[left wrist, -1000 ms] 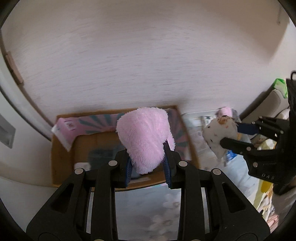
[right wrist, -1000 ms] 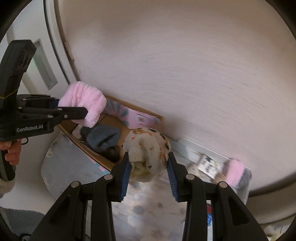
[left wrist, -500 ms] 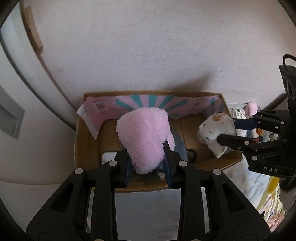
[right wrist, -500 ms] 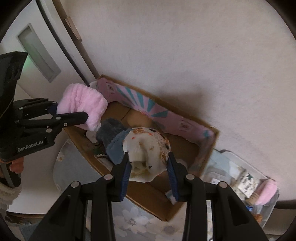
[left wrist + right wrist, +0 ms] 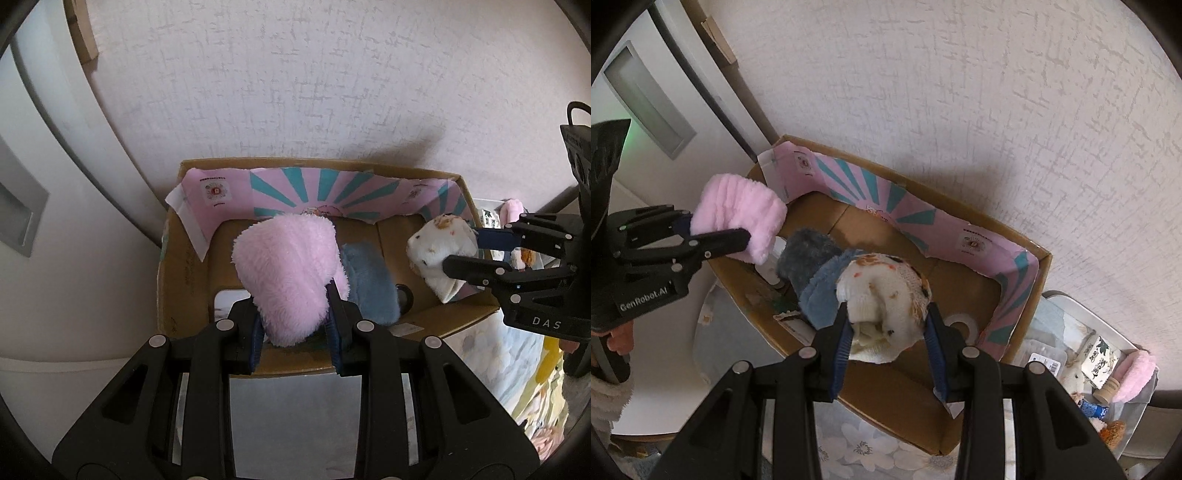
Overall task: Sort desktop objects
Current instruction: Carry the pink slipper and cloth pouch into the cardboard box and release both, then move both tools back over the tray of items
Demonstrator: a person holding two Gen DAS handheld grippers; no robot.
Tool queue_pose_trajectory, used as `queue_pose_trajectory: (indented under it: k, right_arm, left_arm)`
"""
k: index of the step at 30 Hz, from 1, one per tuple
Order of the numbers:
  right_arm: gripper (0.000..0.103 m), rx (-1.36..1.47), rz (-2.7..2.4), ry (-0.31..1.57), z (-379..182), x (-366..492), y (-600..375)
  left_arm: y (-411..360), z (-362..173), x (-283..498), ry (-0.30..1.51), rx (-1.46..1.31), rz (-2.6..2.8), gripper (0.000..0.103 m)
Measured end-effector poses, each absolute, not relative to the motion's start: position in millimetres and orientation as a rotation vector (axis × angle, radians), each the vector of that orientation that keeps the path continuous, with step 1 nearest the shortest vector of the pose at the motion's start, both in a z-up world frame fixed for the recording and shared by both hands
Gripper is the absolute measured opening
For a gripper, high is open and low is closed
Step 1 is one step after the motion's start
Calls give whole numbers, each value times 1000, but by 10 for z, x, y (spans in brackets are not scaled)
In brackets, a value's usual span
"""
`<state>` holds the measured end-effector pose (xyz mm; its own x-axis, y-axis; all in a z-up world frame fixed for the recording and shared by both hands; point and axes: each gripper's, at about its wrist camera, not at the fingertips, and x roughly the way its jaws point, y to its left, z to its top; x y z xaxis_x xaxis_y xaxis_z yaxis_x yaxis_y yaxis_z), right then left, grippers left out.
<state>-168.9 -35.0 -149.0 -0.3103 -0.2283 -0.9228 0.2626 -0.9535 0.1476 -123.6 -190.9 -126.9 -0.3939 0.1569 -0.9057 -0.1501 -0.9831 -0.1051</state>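
Note:
My left gripper (image 5: 295, 332) is shut on a fluffy pink cloth (image 5: 290, 273), held over the left part of an open cardboard box (image 5: 192, 280) with a pink and teal liner. Off to the left in the right wrist view, the same pink cloth (image 5: 738, 218) shows in the left gripper (image 5: 720, 230). My right gripper (image 5: 888, 341) is shut on a white plush with orange spots (image 5: 882, 299), above the box's middle. That plush (image 5: 441, 253) hangs over the box's right end in the left wrist view. A blue fluffy cloth (image 5: 369, 284) lies inside the box.
The box stands against a textured white wall (image 5: 295, 92), with a white cabinet (image 5: 55, 221) on its left. A floral cloth (image 5: 871, 446) covers the surface in front. To the right, a clear tray (image 5: 1108, 373) holds several small items and a pink fluffy piece (image 5: 1137, 373).
Both grippers have swung left and lower with their loads, from beside the box to over it. In the last half second they only crept closer.

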Motion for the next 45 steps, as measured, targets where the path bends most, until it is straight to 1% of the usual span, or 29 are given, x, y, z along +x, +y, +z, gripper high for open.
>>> queue_pose_trajectory:
  k: [7, 8, 9, 10, 11, 12, 13, 14, 15, 16, 18, 19, 23, 28, 34, 36, 41, 45]
  right_arm:
    - [35, 1689, -2308, 32, -1592, -1725, -386]
    - [38, 1703, -2306, 27, -1615, -1731, -382]
    - [43, 1710, -2303, 13, -1634, -1738, -373]
    - [46, 1705, -2303, -12, -1639, -1733, -352]
    - [54, 1702, -2306, -36, -1649, -1737, -337]
    - [65, 1699, -2313, -61, -1653, -1738, -314]
    - [69, 1697, -2325, -82, -1651, -1736, -291]
    - [77, 1683, -2347, -99, -1638, -1730, -267]
    - [83, 1667, -2365, -109, -1623, -1720, -250]
    - [85, 1648, -2379, -119, -1598, -1701, -227]
    - [93, 1639, -2392, -130, -1564, -1668, -193]
    - [94, 1639, -2397, -134, -1560, -1665, -191]
    - [95, 1616, -2425, -109, -1484, -1587, -154]
    - [95, 1617, -2451, -20, -1415, -1492, -103]
    - [95, 1597, -2468, 7, -1296, -1360, 11]
    - [95, 1582, -2497, 6, -1217, -1302, 67]
    - [95, 1526, -2625, 70, -953, -1127, 213]
    - [95, 1521, -2646, 23, -807, -1034, 426]
  left_arm:
    - [-1883, -1249, -1174, 26, -1579, 2474, 28]
    - [-1882, -1245, -1172, 29, -1581, 2470, 33]
    - [-1881, -1242, -1170, 35, -1586, 2471, 44]
    - [-1870, -1252, -1178, 43, -1593, 2474, 54]
    - [-1859, -1263, -1184, 52, -1603, 2480, 81]
    - [-1852, -1271, -1189, 62, -1613, 2488, 102]
    - [-1849, -1268, -1193, 70, -1610, 2501, 102]
    - [-1846, -1266, -1194, 78, -1612, 2510, 103]
    - [-1845, -1271, -1196, 81, -1623, 2507, 103]
    - [-1845, -1280, -1200, 78, -1628, 2503, 103]
    - [-1845, -1278, -1202, 76, -1635, 2505, 103]
    - [-1839, -1272, -1197, 77, -1635, 2506, 103]
    - [-1779, -1215, -1168, 91, -1620, 2506, 103]
    - [-1641, -1102, -1120, 103, -1581, 2488, 103]
    - [-1516, -987, -1089, 58, -1541, 2448, 103]
    - [-1468, -935, -1080, 50, -1527, 2455, 103]
    - [-1295, -802, -1081, 73, -1479, 2460, 103]
    - [-1128, -697, -1084, 65, -1449, 2427, 103]
